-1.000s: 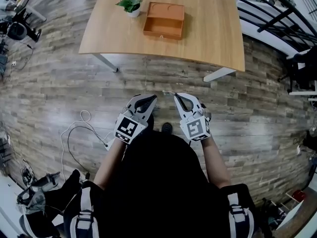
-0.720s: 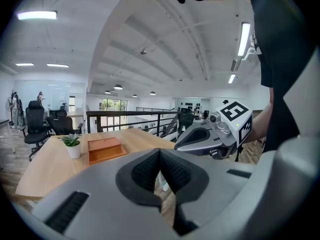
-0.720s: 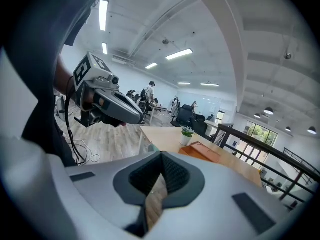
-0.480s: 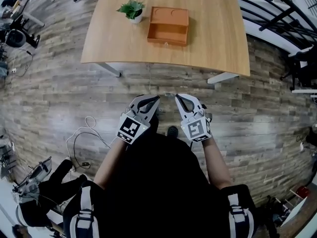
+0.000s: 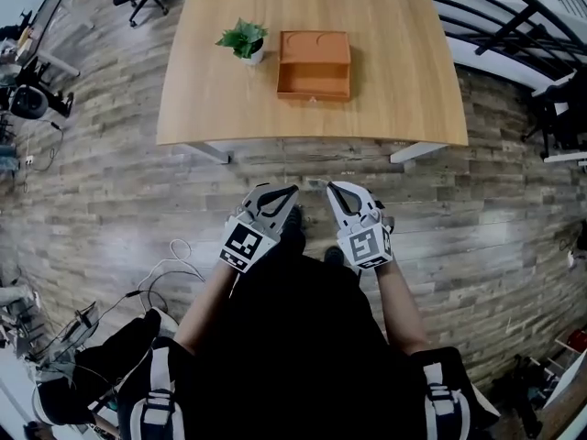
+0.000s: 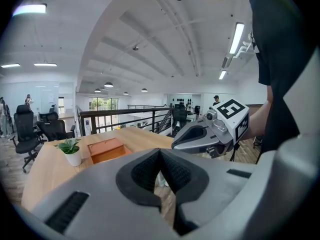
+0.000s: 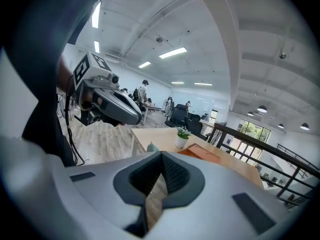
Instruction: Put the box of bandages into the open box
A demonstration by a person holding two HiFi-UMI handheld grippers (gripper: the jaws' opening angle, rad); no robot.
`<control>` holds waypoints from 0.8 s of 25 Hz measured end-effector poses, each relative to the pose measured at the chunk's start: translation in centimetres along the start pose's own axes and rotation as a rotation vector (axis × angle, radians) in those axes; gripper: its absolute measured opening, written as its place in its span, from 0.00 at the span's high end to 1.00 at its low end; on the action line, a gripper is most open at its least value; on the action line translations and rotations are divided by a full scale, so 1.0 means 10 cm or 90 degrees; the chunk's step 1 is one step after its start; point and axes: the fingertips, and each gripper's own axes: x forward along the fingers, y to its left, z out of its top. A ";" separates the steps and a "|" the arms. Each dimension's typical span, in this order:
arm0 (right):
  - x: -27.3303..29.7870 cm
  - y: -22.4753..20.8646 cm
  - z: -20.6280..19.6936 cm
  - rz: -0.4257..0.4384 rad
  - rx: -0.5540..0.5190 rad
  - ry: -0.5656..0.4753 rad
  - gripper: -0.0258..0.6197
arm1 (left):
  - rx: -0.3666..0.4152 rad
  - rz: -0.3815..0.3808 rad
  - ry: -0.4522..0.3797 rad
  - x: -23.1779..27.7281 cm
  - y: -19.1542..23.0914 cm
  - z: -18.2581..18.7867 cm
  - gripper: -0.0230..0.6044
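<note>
- Grey-brown wood-plank floor is filling most of the head view, with a white cable lying looped on it at 8 o'clock.
- Light wooden rectangular table is standing at 12 o'clock, well apart from the person.
- Person in a dark top is standing at 6 o'clock and holding both tools out over the floor, facing the table.
- Orange open box with a shallow tray interior is sitting on the table near its middle, empty as far as the head view shows.
- Left gripper is pointing toward 1 o'clock; in its own view the dark ribbed pads are meeting at the tips, with nothing between them.
- Right gripper is pointing toward 11 o'clock, near the left one; its jaws are pressed together and empty.
- Small green plant in a white pot is standing just beside the orange box, at its 9 o'clock.
- Small pale object is showing between the two gripper tips; too small to identify.
- Box of bandages: cannot be made out in any view.
</note>
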 end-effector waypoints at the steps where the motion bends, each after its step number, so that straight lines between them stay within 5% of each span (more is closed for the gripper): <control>1: 0.03 -0.01 0.01 -0.007 0.002 0.001 0.92 | 0.005 -0.005 -0.001 0.00 0.04 0.01 0.93; 20: 0.43 -0.23 0.15 -0.087 0.014 0.043 0.92 | 0.012 -0.025 -0.028 -0.15 0.68 -0.02 0.93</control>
